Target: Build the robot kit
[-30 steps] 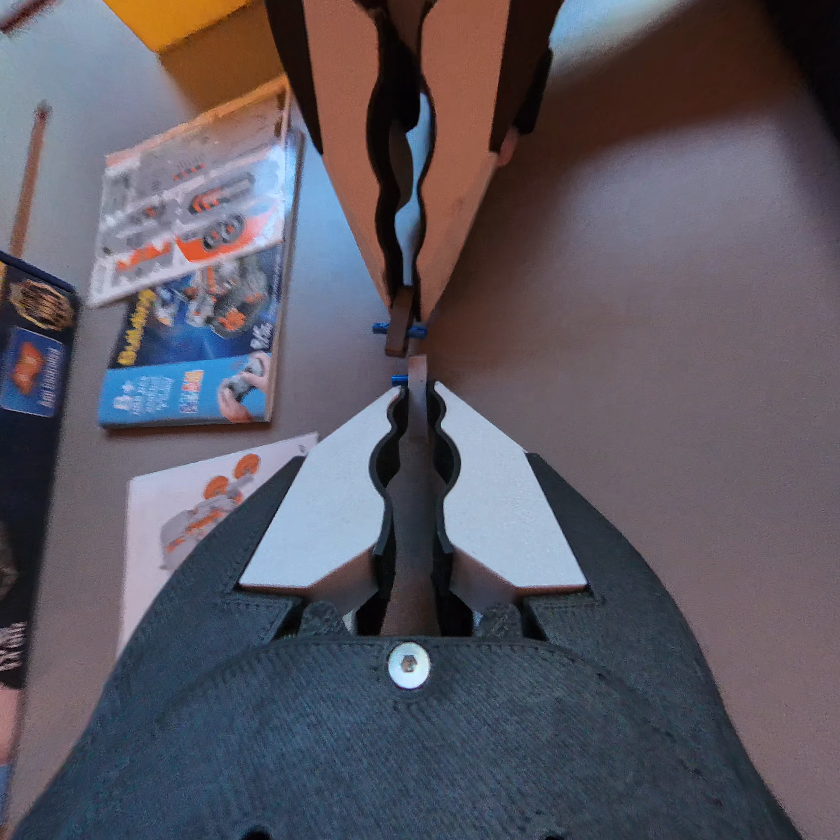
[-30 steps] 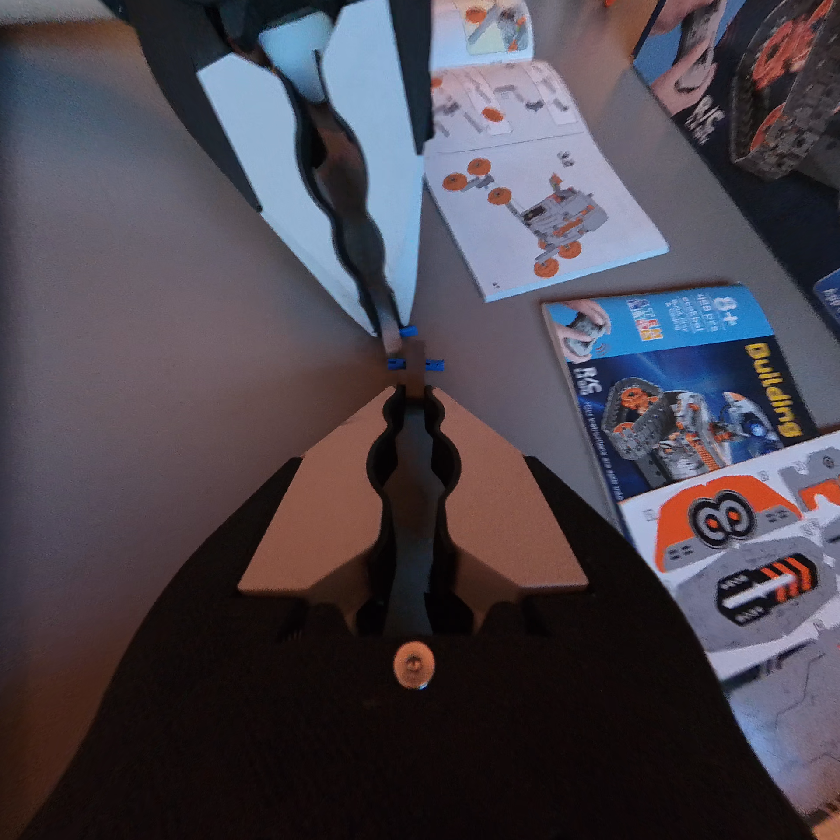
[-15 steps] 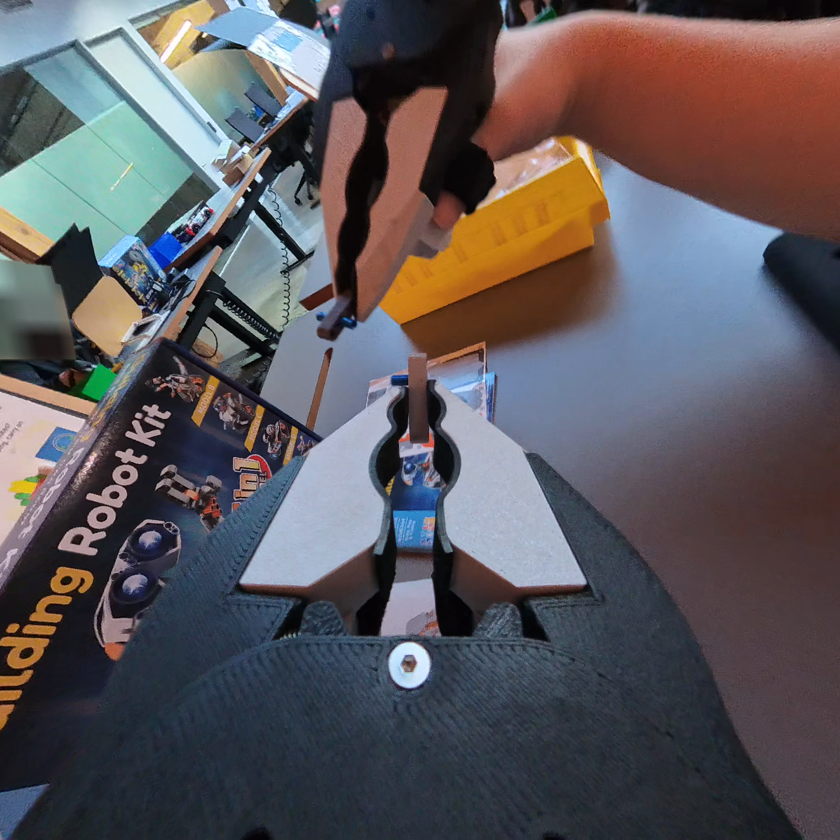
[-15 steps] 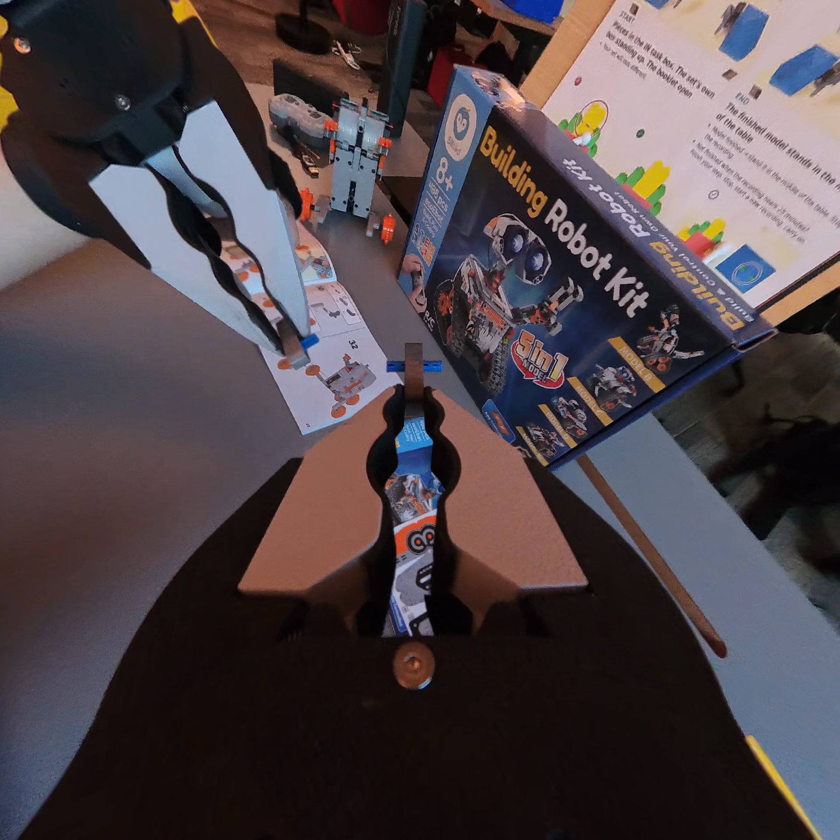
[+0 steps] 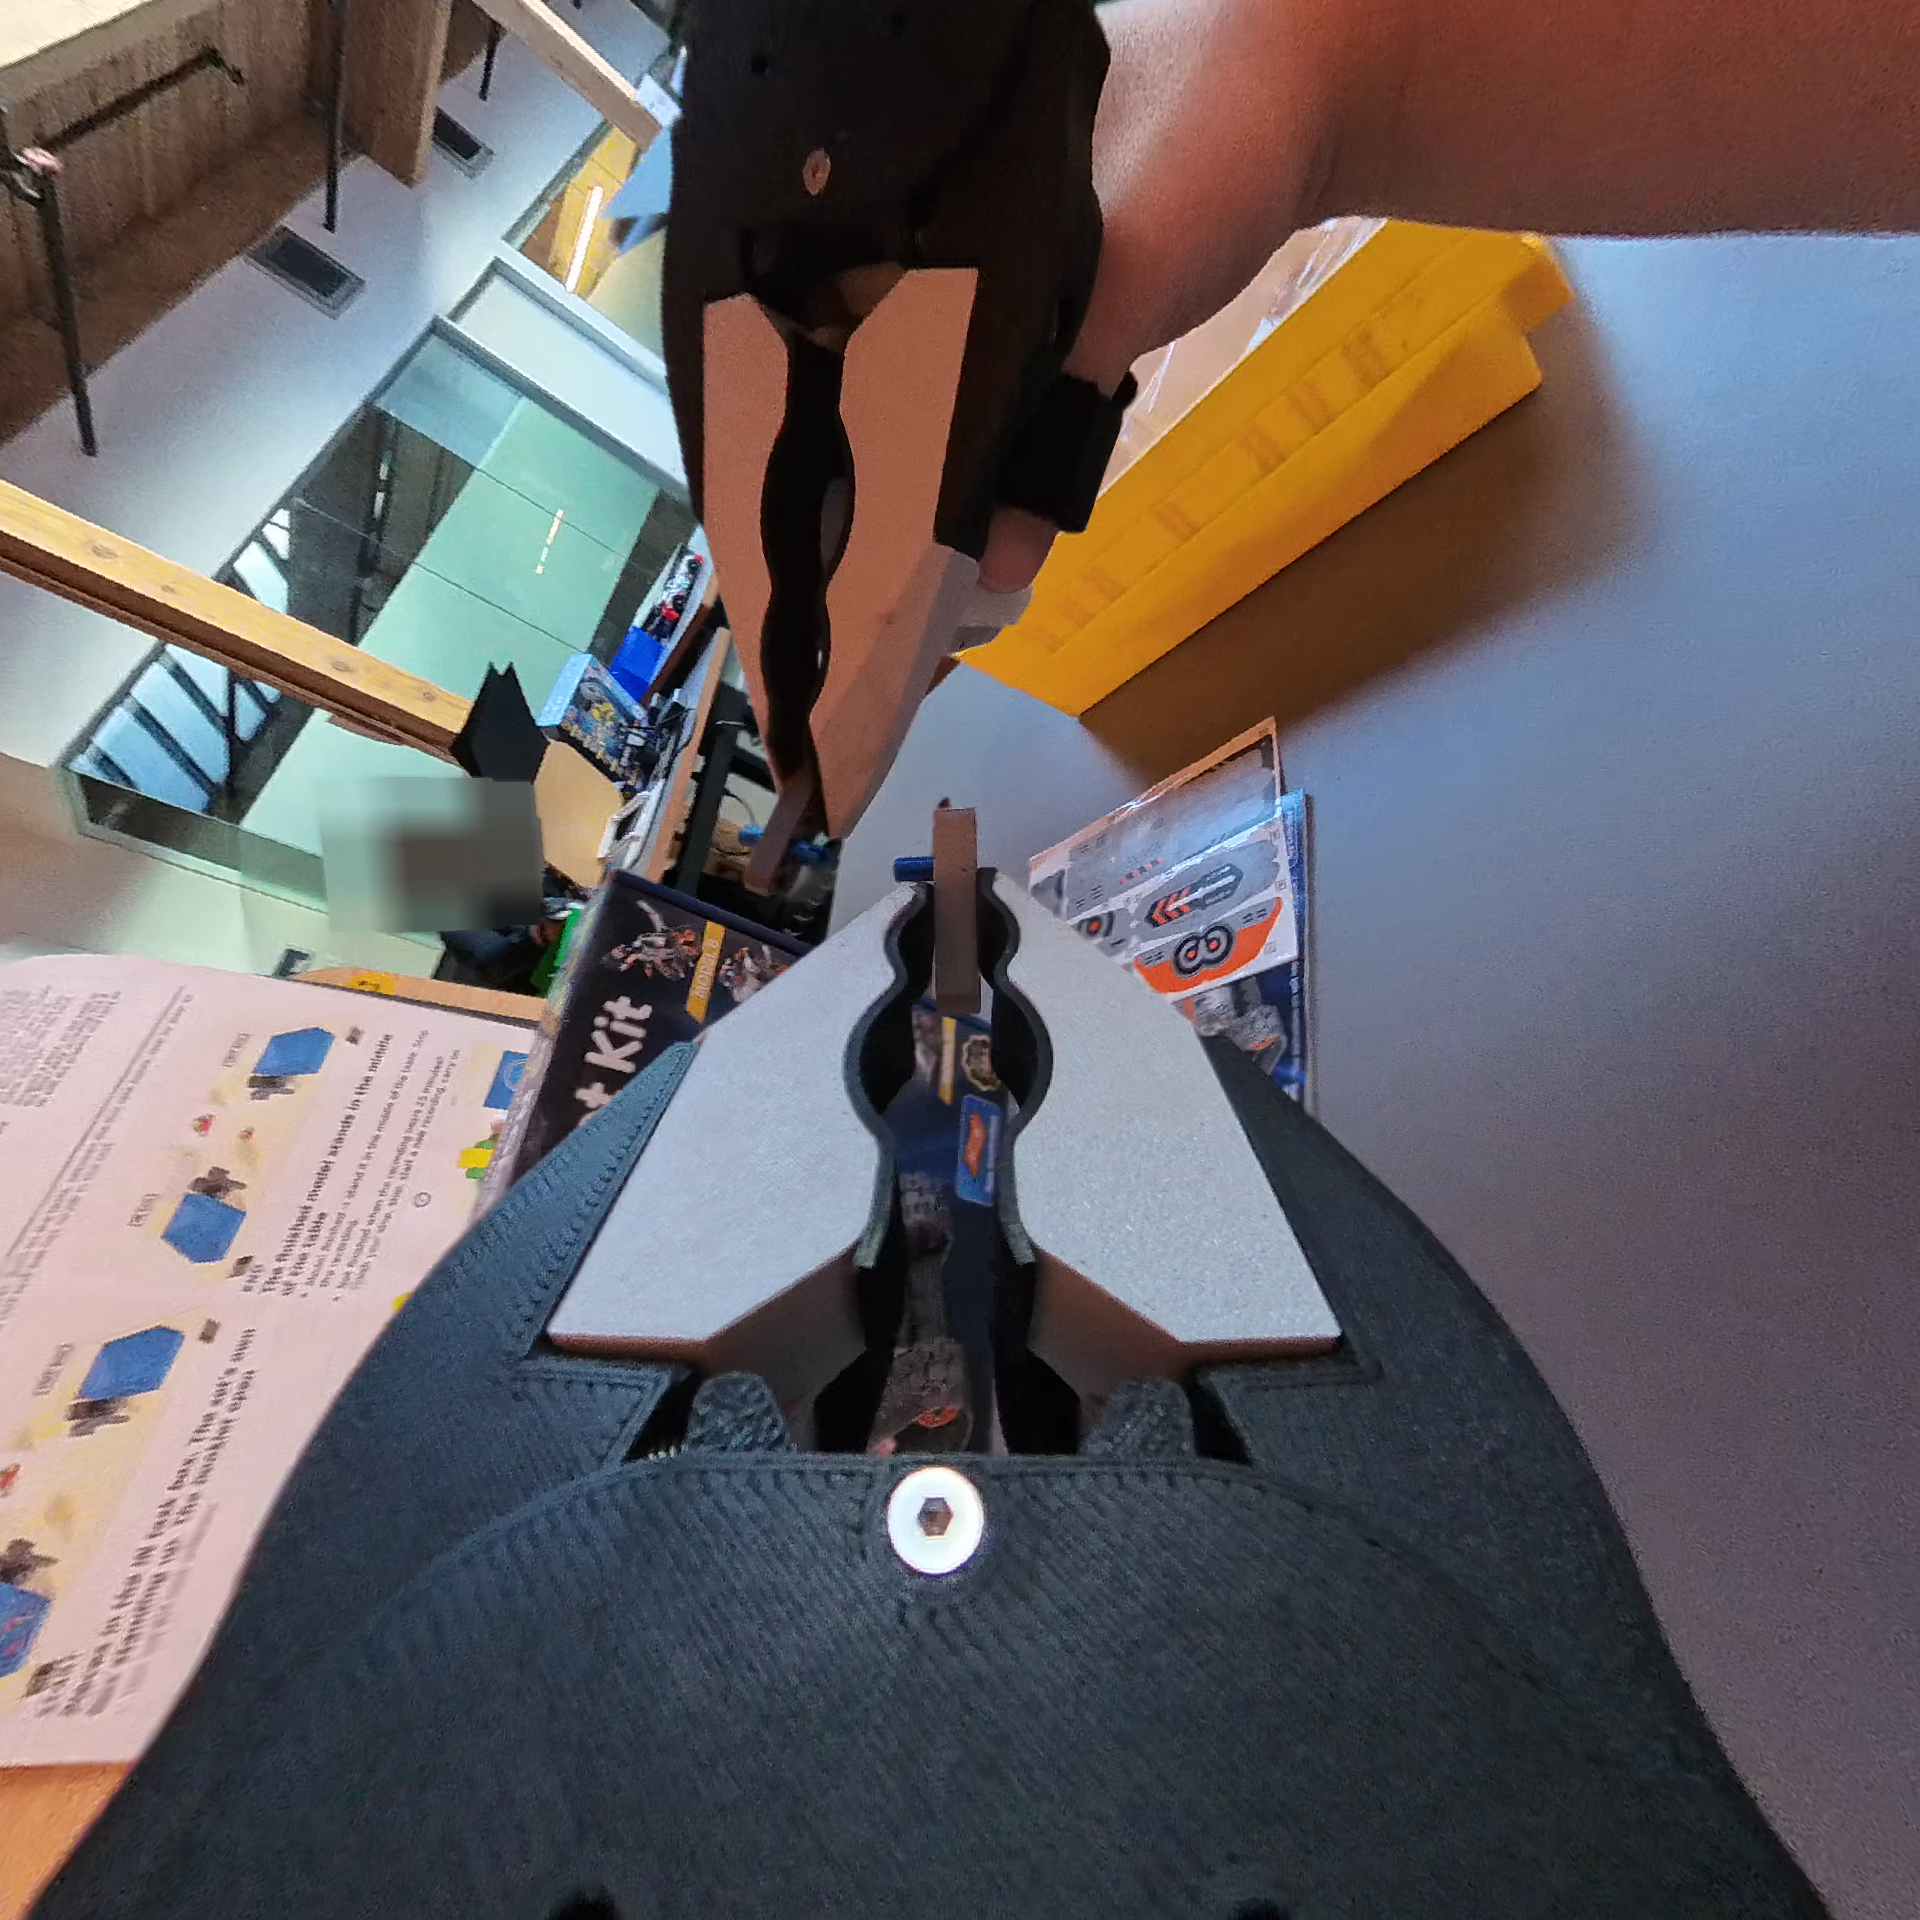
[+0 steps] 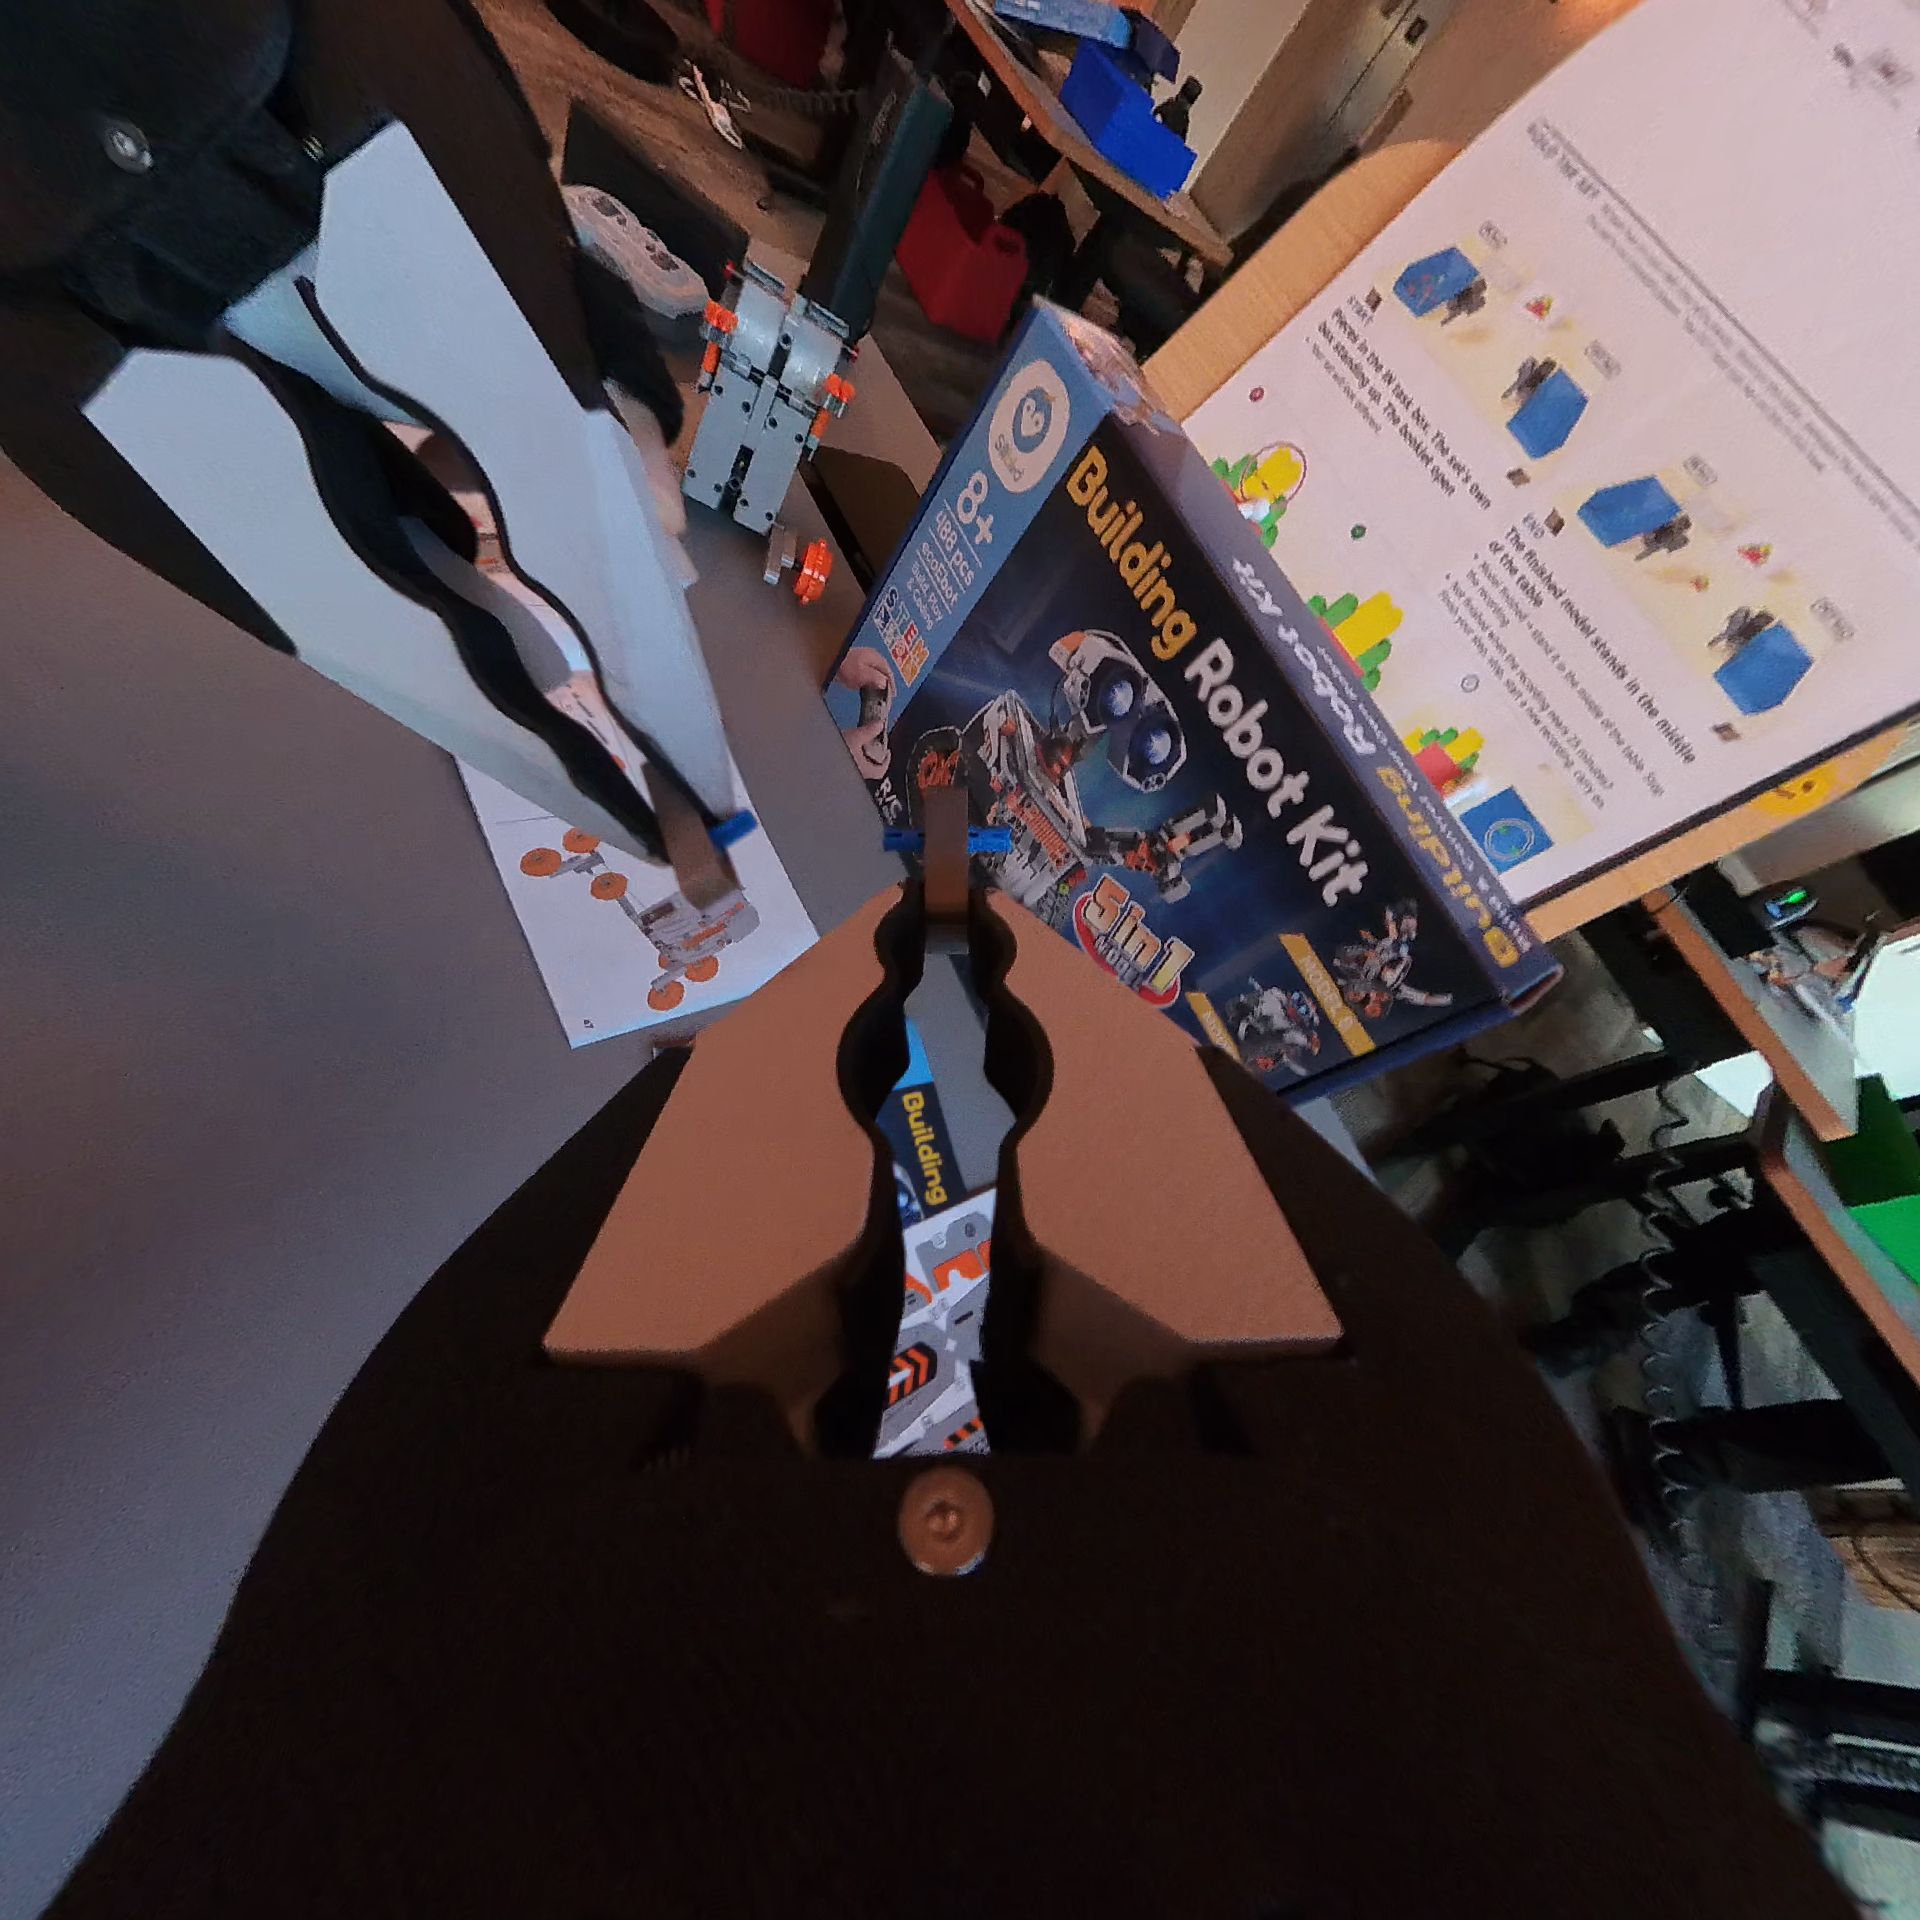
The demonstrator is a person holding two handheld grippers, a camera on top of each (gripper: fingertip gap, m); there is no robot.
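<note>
While both grippers are raised above a grey table (image 5: 1662, 935), each pinches a small construction-toy piece at its fingertips.

In the left wrist view, from left to right: a printed instruction sheet (image 5: 208, 1247) on a board, then a dark blue robot kit box (image 5: 644, 997) standing on edge. At centre the left gripper (image 5: 956, 914) is nearly closed, its jaws clamped on a grey beam (image 5: 954, 904) with a blue pin (image 5: 912, 864) poking out to its left. Just above and left of it the right gripper (image 5: 800, 810), held by a hand (image 5: 1195, 260), points down at it, the two tips near but apart. Farther right lie a sticker sheet (image 5: 1195, 914) atop a booklet, and a yellow tray (image 5: 1299, 447).

In the right wrist view, from left to right: the left gripper (image 6: 696, 852) with its beam over an open instruction booklet (image 6: 623, 935); a grey and orange part-built model (image 6: 769, 416) behind. At centre the right gripper (image 6: 943, 904) is almost closed on a second grey beam (image 6: 943, 862) crossed by a blue pin (image 6: 987, 840). Right of it stand the box (image 6: 1195, 748) and the sheet (image 6: 1610, 416).
</note>
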